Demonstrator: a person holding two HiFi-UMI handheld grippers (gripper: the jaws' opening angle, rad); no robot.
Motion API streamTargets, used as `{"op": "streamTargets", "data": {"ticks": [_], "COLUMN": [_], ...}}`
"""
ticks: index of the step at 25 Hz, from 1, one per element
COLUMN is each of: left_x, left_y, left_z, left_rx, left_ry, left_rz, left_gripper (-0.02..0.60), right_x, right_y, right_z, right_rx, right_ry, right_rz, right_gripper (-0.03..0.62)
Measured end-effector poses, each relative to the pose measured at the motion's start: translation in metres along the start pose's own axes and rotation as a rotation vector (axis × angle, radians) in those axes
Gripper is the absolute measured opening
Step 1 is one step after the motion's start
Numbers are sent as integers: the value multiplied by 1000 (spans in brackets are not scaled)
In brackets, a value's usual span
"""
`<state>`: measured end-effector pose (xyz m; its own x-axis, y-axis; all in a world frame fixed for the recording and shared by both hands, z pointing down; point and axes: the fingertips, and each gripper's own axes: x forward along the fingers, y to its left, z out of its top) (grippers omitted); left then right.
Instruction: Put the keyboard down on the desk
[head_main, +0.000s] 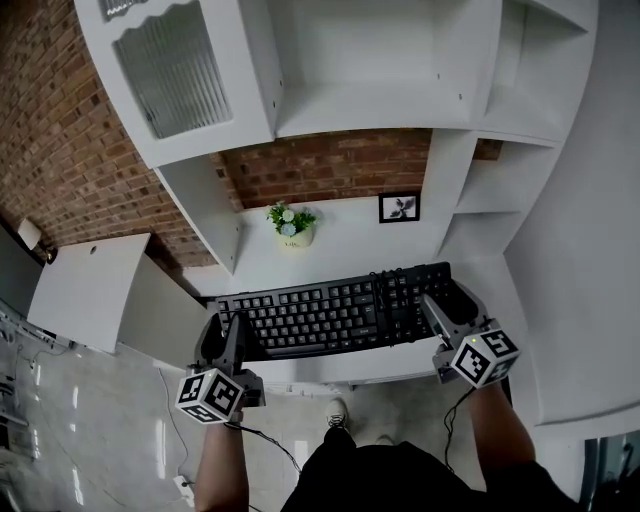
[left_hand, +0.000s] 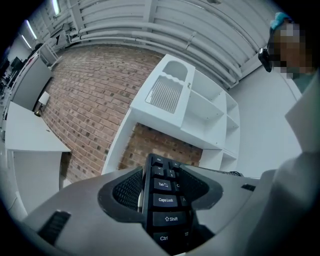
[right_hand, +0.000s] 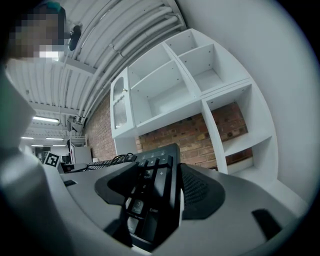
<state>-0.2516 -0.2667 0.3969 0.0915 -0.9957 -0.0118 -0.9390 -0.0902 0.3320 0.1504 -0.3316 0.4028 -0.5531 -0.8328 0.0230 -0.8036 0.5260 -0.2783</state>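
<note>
A black full-size keyboard (head_main: 335, 312) is held level over the front part of the white desk (head_main: 340, 245). My left gripper (head_main: 226, 330) is shut on the keyboard's left end, where the Tab, Caps Lock and Shift keys (left_hand: 166, 200) sit between its jaws. My right gripper (head_main: 445, 308) is shut on the right end, with the number pad (right_hand: 152, 187) clamped between its jaws. Whether the keyboard touches the desk surface cannot be told from these views.
A small potted plant (head_main: 291, 223) and a framed picture (head_main: 399, 207) stand at the back of the desk against the brick wall (head_main: 330, 165). White shelves (head_main: 380, 70) rise above and to the right. A lower white table (head_main: 85, 290) stands at the left.
</note>
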Motion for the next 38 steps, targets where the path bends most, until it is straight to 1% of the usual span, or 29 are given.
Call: {"op": "streamTargets", "data": {"ticks": [4, 8, 13, 18, 22, 30, 38], "left_x": [40, 40, 65, 88, 98, 134, 146], "left_y": [28, 29, 43, 56, 62, 87, 110], "left_z": [-16, -16, -34, -61, -75, -121, -158], "left_rx": [-1, -8, -16, -43, -61, -66, -90], "left_ry": [30, 62, 103, 155, 201, 288, 364], "left_rz": [9, 0, 0, -1, 0, 27, 53], "left_gripper": [242, 242, 242, 242, 242, 241, 241], "right_x": [45, 39, 59, 74, 78, 111, 128], "right_y": [-15, -12, -25, -41, -47, -78, -88], "right_z": [-22, -24, -41, -63, -74, -123, -159], "right_rx": [22, 37, 53, 68, 79, 128, 154], "right_ry": [23, 42, 73, 112, 147, 227, 299], "right_rz": [-7, -35, -57, -85, -109, -133, -155], "right_gripper": [279, 279, 279, 279, 279, 279, 279]}}
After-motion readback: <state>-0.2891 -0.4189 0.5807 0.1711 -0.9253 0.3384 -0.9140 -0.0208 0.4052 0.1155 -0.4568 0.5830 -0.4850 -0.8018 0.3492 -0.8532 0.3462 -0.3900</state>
